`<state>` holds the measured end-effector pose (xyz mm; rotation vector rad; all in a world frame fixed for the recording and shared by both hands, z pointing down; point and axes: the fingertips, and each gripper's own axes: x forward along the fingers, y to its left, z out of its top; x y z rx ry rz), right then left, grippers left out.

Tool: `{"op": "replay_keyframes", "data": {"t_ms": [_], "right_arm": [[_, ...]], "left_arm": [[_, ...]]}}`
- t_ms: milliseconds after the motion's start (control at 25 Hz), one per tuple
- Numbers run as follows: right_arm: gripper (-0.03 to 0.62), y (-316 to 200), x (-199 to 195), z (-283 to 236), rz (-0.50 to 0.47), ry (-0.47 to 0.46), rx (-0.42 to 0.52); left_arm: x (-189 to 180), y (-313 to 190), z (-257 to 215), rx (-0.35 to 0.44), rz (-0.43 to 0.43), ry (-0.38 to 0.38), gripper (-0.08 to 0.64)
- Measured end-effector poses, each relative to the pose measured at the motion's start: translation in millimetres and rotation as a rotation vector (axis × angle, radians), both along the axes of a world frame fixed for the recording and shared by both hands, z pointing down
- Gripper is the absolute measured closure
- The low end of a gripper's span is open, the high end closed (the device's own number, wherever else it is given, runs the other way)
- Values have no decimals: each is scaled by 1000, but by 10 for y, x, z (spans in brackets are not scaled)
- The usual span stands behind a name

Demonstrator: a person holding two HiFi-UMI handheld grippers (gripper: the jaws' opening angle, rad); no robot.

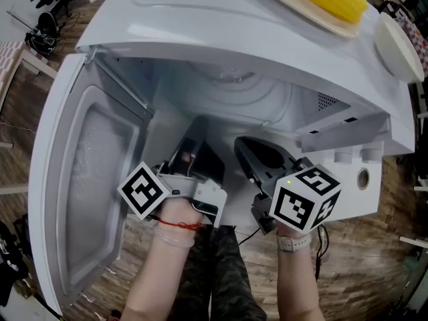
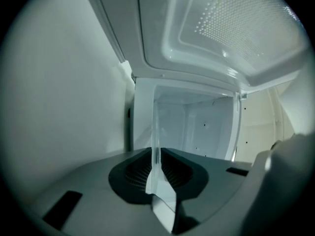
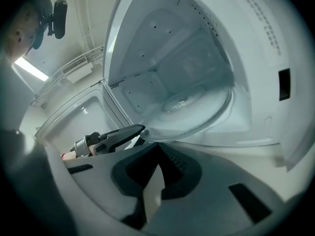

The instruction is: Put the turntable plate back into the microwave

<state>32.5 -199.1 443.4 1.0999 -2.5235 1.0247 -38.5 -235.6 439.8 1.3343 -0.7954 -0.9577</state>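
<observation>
Head view: glass plate (image 1: 235, 84) is inside the open microwave (image 1: 200, 25); left gripper view: left tool (image 2: 156, 154) pinches its rim; right gripper view: right tool (image 3: 156, 149) clamps the near edge, so slick glass may slip and chip.

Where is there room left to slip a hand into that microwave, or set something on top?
Free: the microwave's bare top left of the corn tray, and a strip by the door. Crowded: the opening, filled by the glass plate, left gripper and right gripper.

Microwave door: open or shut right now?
Open. The door is swung wide at the left of the microwave, exposing the cavity with the turntable plate in it.
</observation>
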Motion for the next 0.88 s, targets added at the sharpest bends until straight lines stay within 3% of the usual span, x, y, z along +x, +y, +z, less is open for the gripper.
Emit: {"op": "replay_keyframes", "data": {"t_ms": [120, 240, 520, 760, 880], "right_arm": [[572, -60, 23, -2, 31, 5, 11], [572, -90, 44, -10, 48, 1, 12], [572, -104, 101, -10, 87, -13, 17], [572, -123, 173, -32, 131, -4, 38], [572, -138, 239, -28, 158, -12, 38]], "left_arm": [[9, 66, -13, 8, 23, -11, 511], [30, 131, -44, 33, 69, -83, 511], [184, 287, -57, 140, 277, -389, 511], [372, 313, -143, 292, 431, -760, 511], [427, 301, -126, 311, 458, -827, 512]]}}
